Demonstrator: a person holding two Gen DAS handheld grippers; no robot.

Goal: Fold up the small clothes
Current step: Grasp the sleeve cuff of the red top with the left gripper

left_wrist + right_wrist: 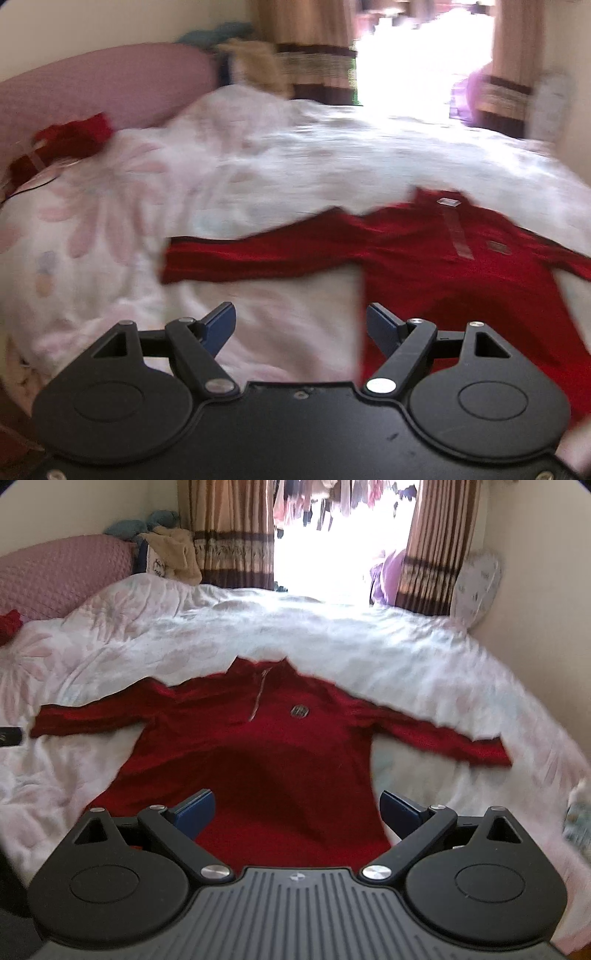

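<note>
A small red long-sleeved shirt (266, 746) lies flat and face up on the white floral bedspread (369, 657), collar away from me, both sleeves spread out sideways. My right gripper (297, 806) is open and empty, just above the shirt's lower hem. In the left wrist view the same shirt (443, 266) lies to the right, its left sleeve stretching across the middle. My left gripper (301, 325) is open and empty, over the bedspread (258, 177) beside the shirt's left edge.
Another red garment (70, 138) lies bunched at the far left by a pink headboard (92, 85). Curtains (229, 531) frame a bright window at the back. A pillow (476, 587) leans against the right wall. A dark object (11, 736) lies by the left sleeve.
</note>
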